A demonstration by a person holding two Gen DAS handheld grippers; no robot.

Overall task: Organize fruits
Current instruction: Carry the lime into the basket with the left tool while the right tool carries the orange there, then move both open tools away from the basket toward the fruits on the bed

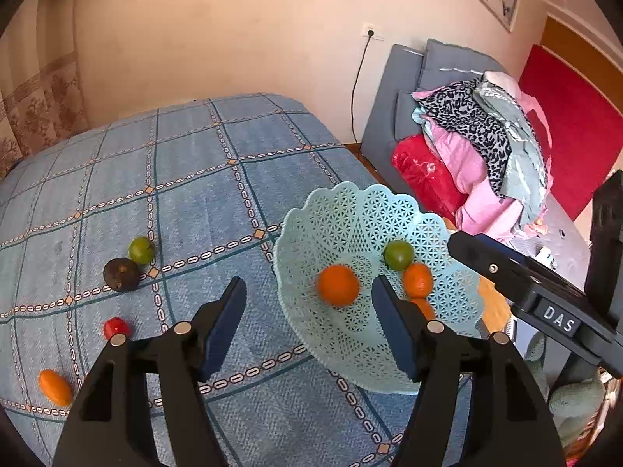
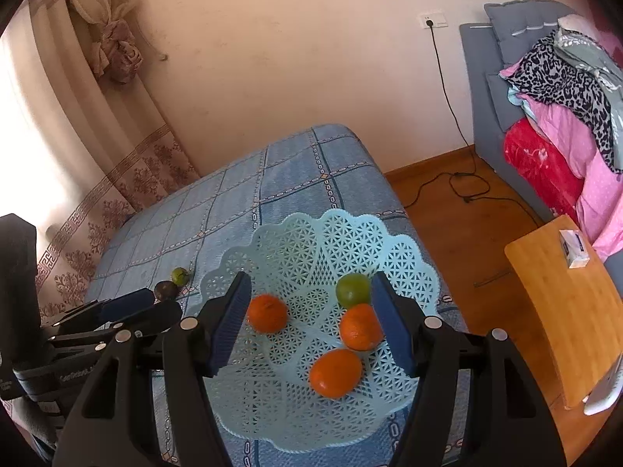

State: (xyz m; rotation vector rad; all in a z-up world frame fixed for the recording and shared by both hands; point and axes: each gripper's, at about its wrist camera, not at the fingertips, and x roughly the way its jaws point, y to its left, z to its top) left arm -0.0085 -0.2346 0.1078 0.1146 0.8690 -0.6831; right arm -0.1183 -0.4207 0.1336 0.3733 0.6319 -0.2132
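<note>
A pale blue lattice basket [image 1: 350, 210] [image 2: 405, 257] stands on the blue checked tablecloth [image 1: 187, 179]. It holds three oranges [image 2: 268, 313] [image 2: 361, 327] [image 2: 335, 373] and a green fruit [image 2: 352, 290]; one orange [image 1: 338, 285] looks blurred in the left wrist view. On the cloth lie a green fruit [image 1: 141, 250], a dark fruit [image 1: 121, 274], a small red fruit [image 1: 115, 327] and an orange oval fruit [image 1: 55, 387]. My left gripper [image 1: 309, 295] is open and empty over the basket's left rim. My right gripper [image 2: 309, 295] is open and empty over the basket.
The table's right edge drops to a wooden floor [image 2: 459, 210] with a black cable. A grey sofa [image 2: 490, 89] piled with clothes stands at the right. A wooden side table [image 2: 560, 311] with a small box is near right. Curtains [image 2: 97, 124] hang left.
</note>
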